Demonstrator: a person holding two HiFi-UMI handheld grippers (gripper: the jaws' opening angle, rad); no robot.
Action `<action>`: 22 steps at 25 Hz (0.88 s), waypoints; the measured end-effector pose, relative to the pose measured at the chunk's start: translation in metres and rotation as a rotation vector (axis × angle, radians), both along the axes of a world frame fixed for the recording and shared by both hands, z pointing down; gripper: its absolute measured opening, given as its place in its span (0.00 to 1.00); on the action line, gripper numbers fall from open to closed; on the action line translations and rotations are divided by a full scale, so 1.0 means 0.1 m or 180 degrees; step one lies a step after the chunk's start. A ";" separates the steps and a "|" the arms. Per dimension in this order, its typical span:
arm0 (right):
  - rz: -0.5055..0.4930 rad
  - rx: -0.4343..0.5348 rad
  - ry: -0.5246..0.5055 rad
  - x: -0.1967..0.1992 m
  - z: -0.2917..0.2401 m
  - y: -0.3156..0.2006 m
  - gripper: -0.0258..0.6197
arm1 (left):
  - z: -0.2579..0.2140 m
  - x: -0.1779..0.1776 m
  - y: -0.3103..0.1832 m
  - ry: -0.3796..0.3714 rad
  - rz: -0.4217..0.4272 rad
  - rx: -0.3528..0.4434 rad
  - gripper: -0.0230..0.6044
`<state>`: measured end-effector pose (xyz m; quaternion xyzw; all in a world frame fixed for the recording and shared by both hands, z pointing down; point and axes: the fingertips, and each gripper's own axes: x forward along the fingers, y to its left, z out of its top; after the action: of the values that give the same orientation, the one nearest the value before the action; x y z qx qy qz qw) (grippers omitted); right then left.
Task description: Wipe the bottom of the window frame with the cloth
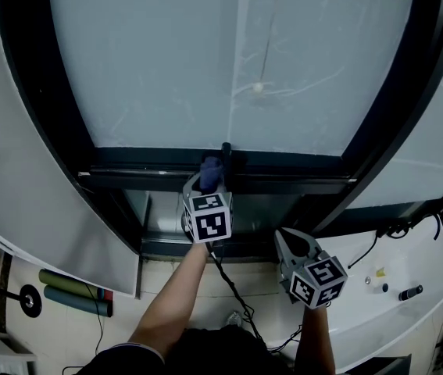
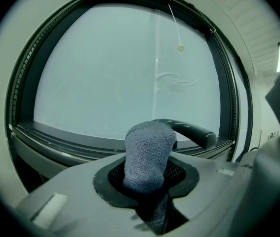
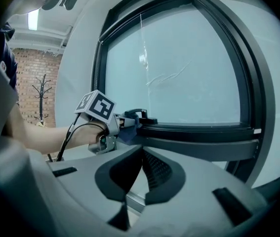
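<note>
My left gripper is shut on a blue-grey cloth and holds it against the black bottom rail of the window frame, right beside the black window handle. In the left gripper view the cloth sticks up between the jaws, with the handle just behind it and the bottom rail running left. My right gripper hangs lower and to the right, off the window, shut with nothing in it. The right gripper view shows its jaws closed, and the left gripper with the cloth at the rail.
A white table with a black marker and small bits stands at the lower right. Rolled green mats lie on the floor at the left. A black cable trails from the left gripper. A coat stand stands before a brick wall.
</note>
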<state>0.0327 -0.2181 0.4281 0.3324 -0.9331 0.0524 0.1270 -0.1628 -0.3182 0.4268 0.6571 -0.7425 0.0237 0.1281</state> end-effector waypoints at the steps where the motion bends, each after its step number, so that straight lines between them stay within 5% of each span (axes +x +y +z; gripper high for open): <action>1: -0.0024 -0.0002 -0.0002 -0.05 0.00 0.01 0.04 | 0.00 -0.08 0.02 -0.0015 -0.0032 -0.0005 0.23; 22: -0.0670 0.0081 -0.0062 -1.41 -0.08 0.34 0.04 | 0.09 -2.02 0.72 -0.0068 -0.0685 -0.0308 0.23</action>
<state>-0.1083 -0.1843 0.4206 0.2336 -0.9646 0.0301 0.1186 -0.3646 -0.2462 0.4360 0.5663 -0.8080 0.0527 0.1536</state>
